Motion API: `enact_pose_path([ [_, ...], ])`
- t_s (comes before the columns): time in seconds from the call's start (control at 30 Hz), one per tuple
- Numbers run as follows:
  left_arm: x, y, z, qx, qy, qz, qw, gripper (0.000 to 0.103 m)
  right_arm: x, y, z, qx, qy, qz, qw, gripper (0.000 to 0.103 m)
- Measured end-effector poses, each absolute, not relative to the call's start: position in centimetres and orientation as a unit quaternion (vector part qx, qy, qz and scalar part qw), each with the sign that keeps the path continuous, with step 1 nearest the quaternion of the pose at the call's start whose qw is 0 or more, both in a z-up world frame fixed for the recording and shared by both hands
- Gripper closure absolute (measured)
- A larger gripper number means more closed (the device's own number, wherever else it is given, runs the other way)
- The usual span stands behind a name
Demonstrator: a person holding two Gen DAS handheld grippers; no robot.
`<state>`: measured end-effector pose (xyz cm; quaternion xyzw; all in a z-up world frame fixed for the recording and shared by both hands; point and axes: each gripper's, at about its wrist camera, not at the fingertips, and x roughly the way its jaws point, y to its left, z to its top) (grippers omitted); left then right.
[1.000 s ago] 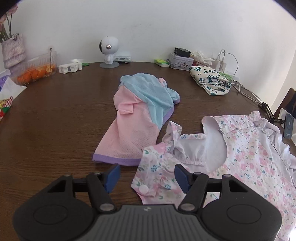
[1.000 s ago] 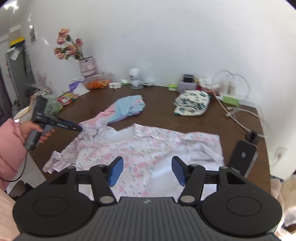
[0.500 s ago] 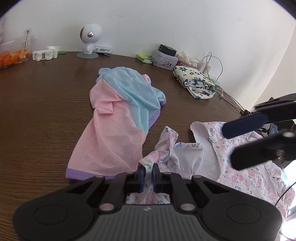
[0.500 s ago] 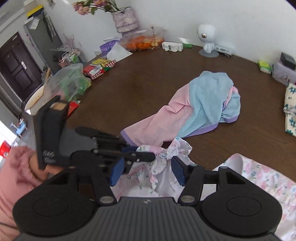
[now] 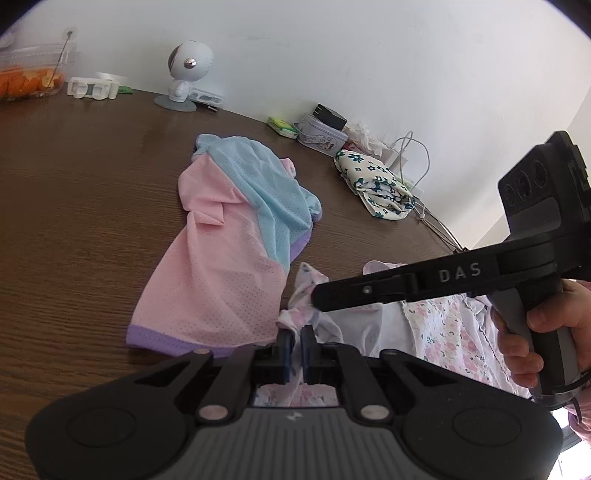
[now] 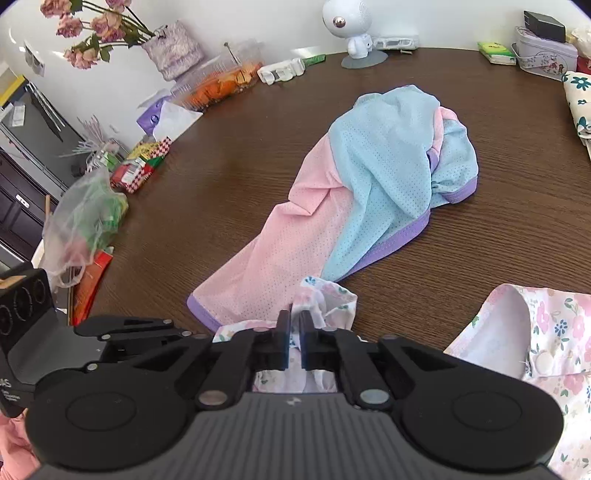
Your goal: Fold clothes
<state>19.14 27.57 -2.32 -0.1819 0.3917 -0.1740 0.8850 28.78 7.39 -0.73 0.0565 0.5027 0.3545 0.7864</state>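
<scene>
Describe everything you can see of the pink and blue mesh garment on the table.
The mesh garment looks like thin perforated fabric: a pink panel, a light blue panel and purple trim at the hems. It lies crumpled and unfolded on the brown wooden table, blue end bunched. The floral garment meets its lower hem. Neither tool holds it.

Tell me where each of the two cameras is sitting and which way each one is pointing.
Left wrist view: sits on the left gripper, looks across the table toward the wall; the right gripper and the hand holding it show.
Right wrist view: sits on the right gripper, looks across the table toward the flowers; the left gripper shows at lower left.
Both share: the floral garment pinched in shut jaws, the pink-and-blue garment and the white robot figure.
</scene>
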Motion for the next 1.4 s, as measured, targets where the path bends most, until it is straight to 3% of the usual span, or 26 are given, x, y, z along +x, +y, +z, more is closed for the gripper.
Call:
enact_pose_path([
  [0.2,19.1,28.4,-2.7,-0.207,0.39,-0.166,0.882,0.099,29.6,4.9,0.3,0.132,0.477,0.369,0.787,0.101],
  [0.23,19.0,28.4,-2.6,-0.208,0.39,-0.166,0.882,0.099,29.5,5.1,0.1,0.124,0.482,0.367,0.786,0.094],
  [0.33,18.8,28.1,-2.3,-0.208,0.385,-0.171,0.883,0.099,29.3,5.7,-0.4,0.097,0.494,0.364,0.783,0.054],
  [0.43,18.6,27.7,-2.0,-0.203,0.383,-0.17,0.885,0.099,28.6,6.9,-1.0,0.07,0.489,0.359,0.792,0.058],
  [0.57,18.5,27.4,-1.8,-0.196,0.386,-0.158,0.888,0.1,28.6,7.4,-1.8,0.071,0.491,0.353,0.793,0.097],
  [0.63,18.5,27.7,-1.9,-0.199,0.387,-0.148,0.888,0.1,28.6,6.9,-1.6,0.084,0.485,0.362,0.792,0.102],
  [1.0,18.6,28.3,-2.5,-0.212,0.393,-0.137,0.884,0.1,30.5,2.7,-0.4,0.237,0.457,0.38,0.768,0.102],
  [1.1,18.7,28.5,-2.6,-0.219,0.394,-0.133,0.883,0.1,30.3,2.6,-0.8,0.221,0.463,0.369,0.775,0.09],
  [1.17,18.7,28.5,-2.5,-0.223,0.392,-0.134,0.883,0.1,29.8,2.7,-0.8,0.203,0.462,0.38,0.775,0.069],
  [1.4,18.8,28.4,-2.5,-0.227,0.387,-0.136,0.883,0.1,28.4,4.5,-2.8,0.139,0.494,0.369,0.774,0.067],
])
